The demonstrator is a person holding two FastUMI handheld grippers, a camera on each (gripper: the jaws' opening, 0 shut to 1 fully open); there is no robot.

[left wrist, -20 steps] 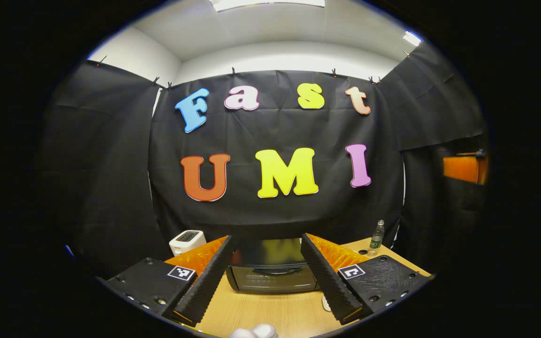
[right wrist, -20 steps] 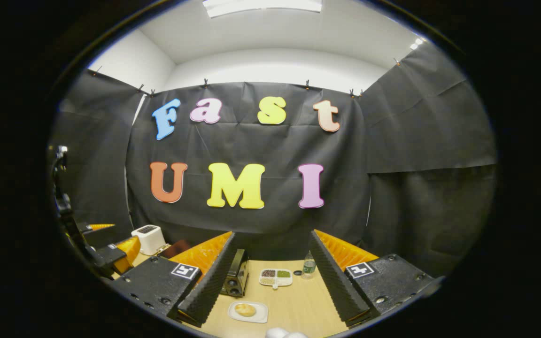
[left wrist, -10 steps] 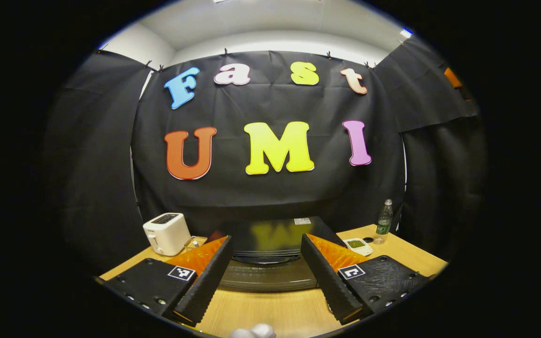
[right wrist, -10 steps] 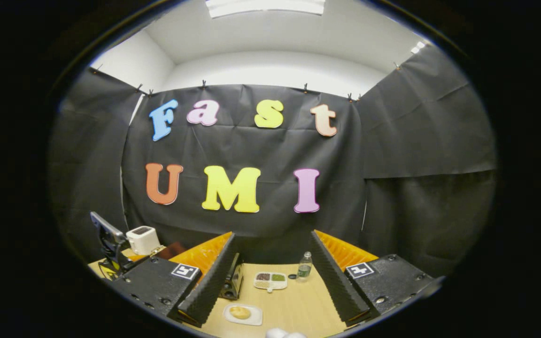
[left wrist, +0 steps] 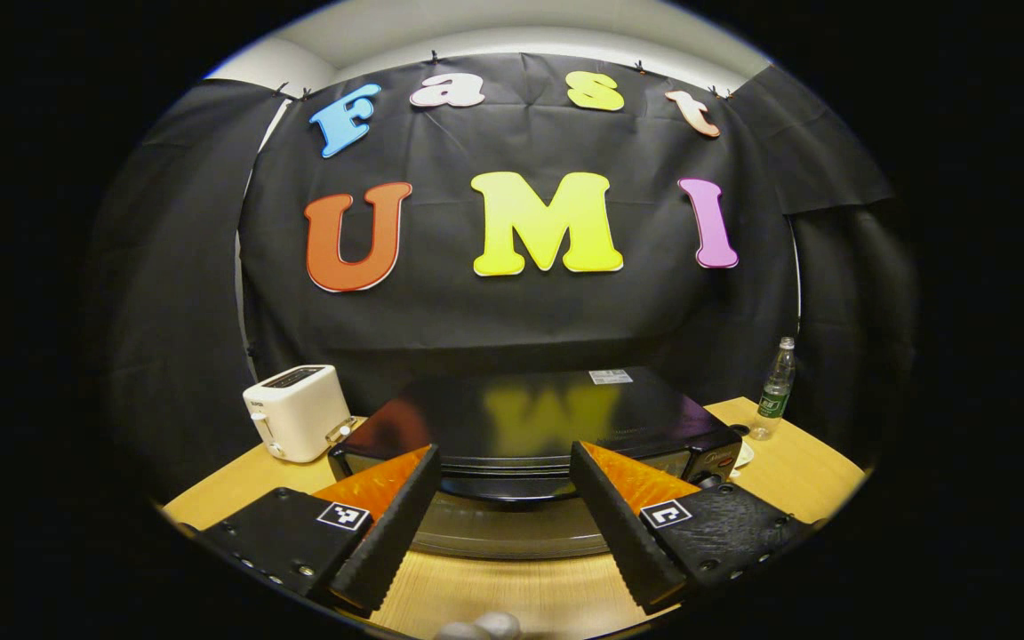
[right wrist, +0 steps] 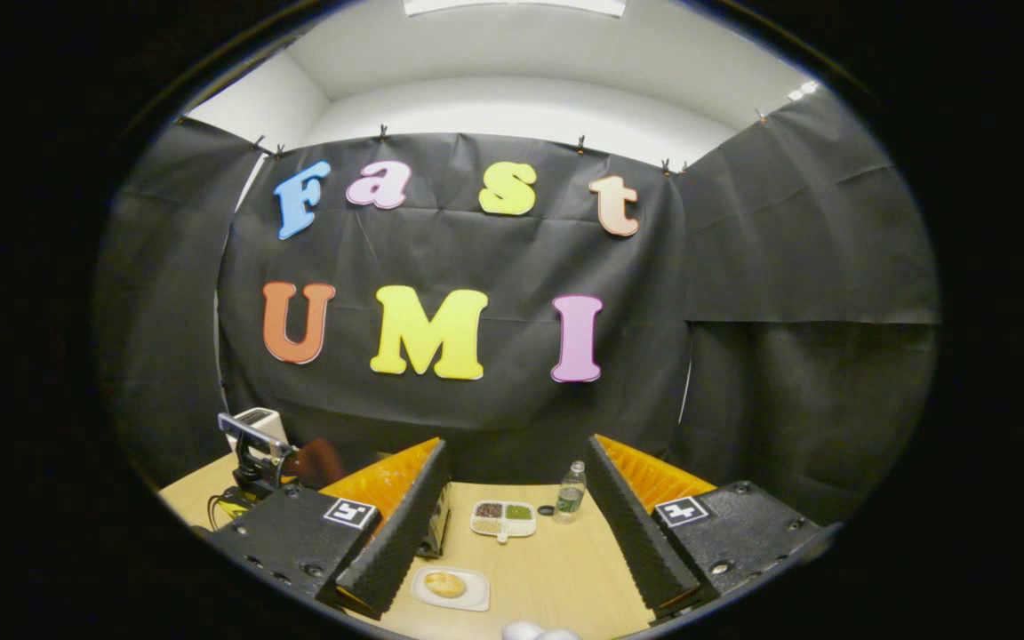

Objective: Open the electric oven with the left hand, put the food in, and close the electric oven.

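Observation:
The black electric oven [left wrist: 556, 418] stands close in front of my left gripper [left wrist: 503, 450], its door shut. The gripper is open, its fingers either side of the door's top edge and handle [left wrist: 503, 489], not touching. The food, a bread roll [right wrist: 445, 584] on a small white plate [right wrist: 475, 597], lies on the wooden table just ahead of my right gripper [right wrist: 516, 443], which is open, holds nothing, and hangs above the table. A sliver of the oven's side [right wrist: 437, 526] shows past the right gripper's left finger. The left gripper [right wrist: 250, 449] is in view farther off at the left.
A white toaster [left wrist: 294, 411] stands left of the oven. A plastic bottle [left wrist: 774, 389] stands at the back right of the table [left wrist: 819, 458]. In the right gripper view, a divided white dish [right wrist: 503, 519] sits behind the plate, beside the bottle [right wrist: 571, 492].
My left gripper has come down and closer to the oven, which now looms large between its fingers. The right gripper has barely shifted; both stay open.

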